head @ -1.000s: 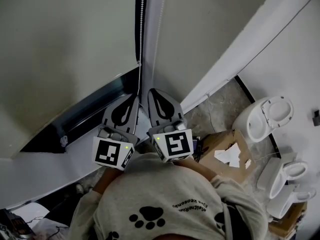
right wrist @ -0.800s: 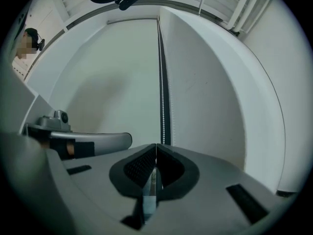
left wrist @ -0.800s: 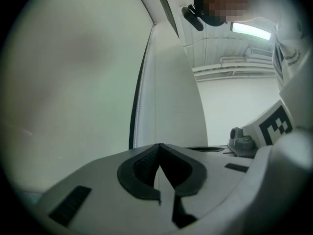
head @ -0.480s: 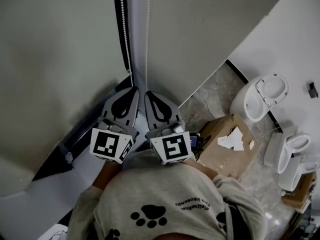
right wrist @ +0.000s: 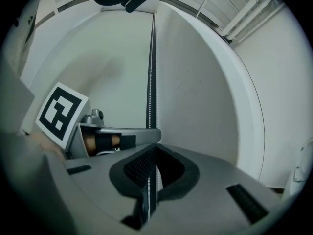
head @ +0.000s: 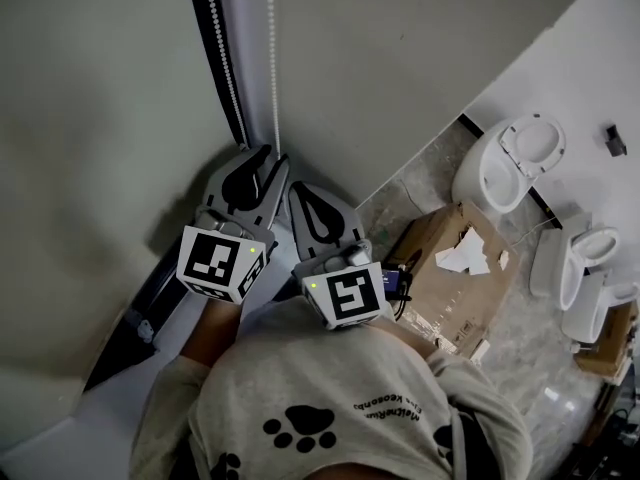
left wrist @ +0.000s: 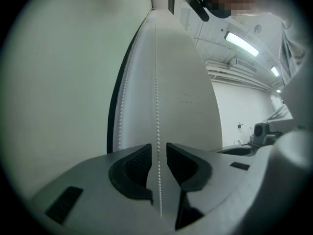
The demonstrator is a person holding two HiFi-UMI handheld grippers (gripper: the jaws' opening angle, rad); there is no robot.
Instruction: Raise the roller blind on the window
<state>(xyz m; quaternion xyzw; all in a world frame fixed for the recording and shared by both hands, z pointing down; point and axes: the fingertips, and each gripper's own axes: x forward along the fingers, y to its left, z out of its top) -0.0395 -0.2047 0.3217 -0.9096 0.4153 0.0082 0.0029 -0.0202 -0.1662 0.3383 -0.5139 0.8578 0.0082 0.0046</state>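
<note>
Left gripper view shows your left gripper (left wrist: 157, 151) with its jaws a little apart, one strand of the bead chain (left wrist: 156, 82) running free through the gap. Your right gripper (right wrist: 152, 156) is clamped on a strand just beside it, nearer your body. The chain hangs along the dark edge of the blind (head: 90, 118), which covers the window at the left. Expect the chain to be light, limp and slick. The beads should give the pads some catch, so close squarely across them. Pull straight along the strand, since a sideways jerk could slip it.
</note>
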